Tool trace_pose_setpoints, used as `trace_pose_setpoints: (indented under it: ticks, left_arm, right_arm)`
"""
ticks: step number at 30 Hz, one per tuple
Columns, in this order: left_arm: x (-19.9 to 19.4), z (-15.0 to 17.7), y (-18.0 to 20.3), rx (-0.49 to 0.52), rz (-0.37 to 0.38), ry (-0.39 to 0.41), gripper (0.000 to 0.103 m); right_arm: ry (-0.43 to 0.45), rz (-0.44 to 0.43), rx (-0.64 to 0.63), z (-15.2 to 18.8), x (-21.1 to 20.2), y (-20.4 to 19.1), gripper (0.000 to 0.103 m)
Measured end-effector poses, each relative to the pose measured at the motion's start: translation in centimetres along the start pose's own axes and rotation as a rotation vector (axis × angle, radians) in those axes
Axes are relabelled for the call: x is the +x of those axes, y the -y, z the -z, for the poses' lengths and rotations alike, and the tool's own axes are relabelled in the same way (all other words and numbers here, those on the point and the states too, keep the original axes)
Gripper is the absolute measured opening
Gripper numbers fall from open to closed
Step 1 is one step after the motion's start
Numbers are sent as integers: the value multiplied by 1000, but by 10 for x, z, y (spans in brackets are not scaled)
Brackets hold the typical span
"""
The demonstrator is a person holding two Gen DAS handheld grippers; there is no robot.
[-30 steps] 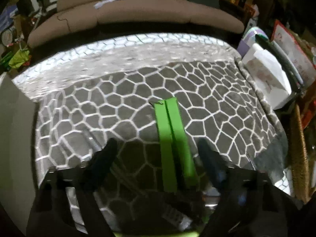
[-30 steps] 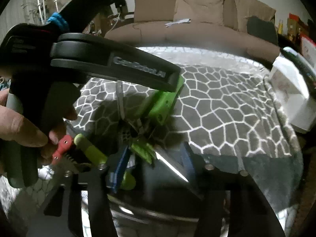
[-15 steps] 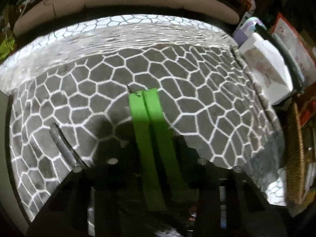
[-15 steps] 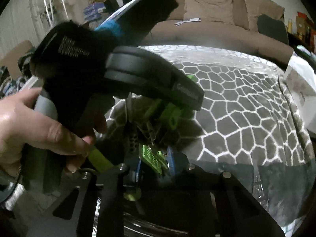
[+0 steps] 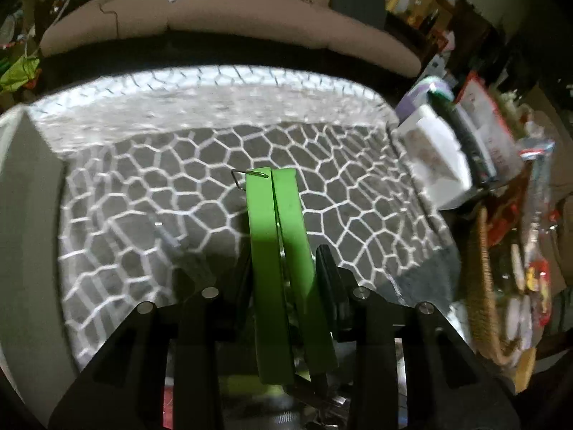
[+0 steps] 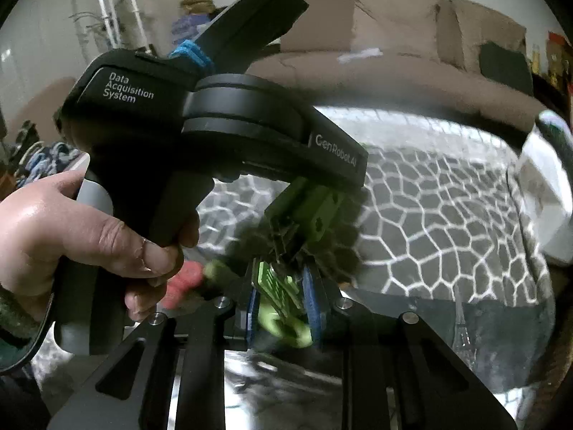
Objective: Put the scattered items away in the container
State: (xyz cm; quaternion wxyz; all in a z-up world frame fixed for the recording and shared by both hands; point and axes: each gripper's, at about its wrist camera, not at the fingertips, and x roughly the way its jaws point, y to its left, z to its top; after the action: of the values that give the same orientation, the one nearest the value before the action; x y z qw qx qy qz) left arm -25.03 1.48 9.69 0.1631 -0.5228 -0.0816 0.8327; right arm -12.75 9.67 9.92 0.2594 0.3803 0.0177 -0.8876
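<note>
Two grippers now hold green items that they stood open around a second ago, over the patterned rug (image 5: 150,186) near its front edge. The left gripper (image 5: 283,268) is clamped on the long green tongs (image 5: 275,233). The right gripper (image 6: 281,294) has closed on a small green ridged tool (image 6: 274,281). Both lift above the shiny metal container (image 6: 286,394), so these pieces likely go in next.

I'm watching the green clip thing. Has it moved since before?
Yes. The green clip, squeezed in the left tool, lifted; its tip now sits nearer the sofa.
</note>
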Motion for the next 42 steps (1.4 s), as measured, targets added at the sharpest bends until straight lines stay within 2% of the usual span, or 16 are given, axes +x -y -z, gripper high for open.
trace_pose_setpoints:
  ticks: [4,8,10,11,16,18,21,23,25,29,31,32,33,36,42]
  left_arm:
    - [-54,7,-18,0,-11,28,32]
    - [-107,23,-57,-13,-32,46,29]
    - [-132,30,-83,-28,-46,59,22]
    - [-143,34,-97,-42,-51,66,15]
    - [-191,50,-178,-117,-79,99,15]
    - [-202,57,-214,-152,-119,105,15]
    - [-211,71,-249,-184,-127,112,15]
    - [-213,81,-256,-171,-136,111,16]
    - [-213,89,-252,-147,-130,111,17]
    - [-210,94,-220,-77,-105,128,31]
    - [-207,94,-198,-60,-75,131,45]
    - [-205,93,-184,-49,-62,138,62]
    - [-203,91,-171,-38,-52,145,73]
    - [-192,84,-133,-10,-24,141,73]
    - [-146,71,-75,8,-9,79,74]
  right_arm:
    - [24,-48,-40,-19,-23,-43,22]
    - [43,-123,-76,-40,-34,-101,22]
    - [36,-159,-90,-49,-29,-130,22]
    - [33,-184,-95,-54,-24,-146,19]
    - [6,-270,-101,-73,5,-211,16]
    - [-29,-283,-105,-78,25,-233,16]
    - [-43,-304,-56,-85,37,-243,16]
    - [-46,-277,-33,-87,36,-233,16]
    - [-52,-224,-22,-86,28,-215,17]
    - [-41,-100,35,-72,-4,-164,20]
    - [-40,-53,71,-58,-18,-141,23]
    - [-41,-29,88,-51,-22,-128,27]
    - [-40,-8,104,-44,-27,-116,30]
    - [-40,28,150,-19,-37,-91,46]
    - [-52,44,210,17,-38,-66,55]
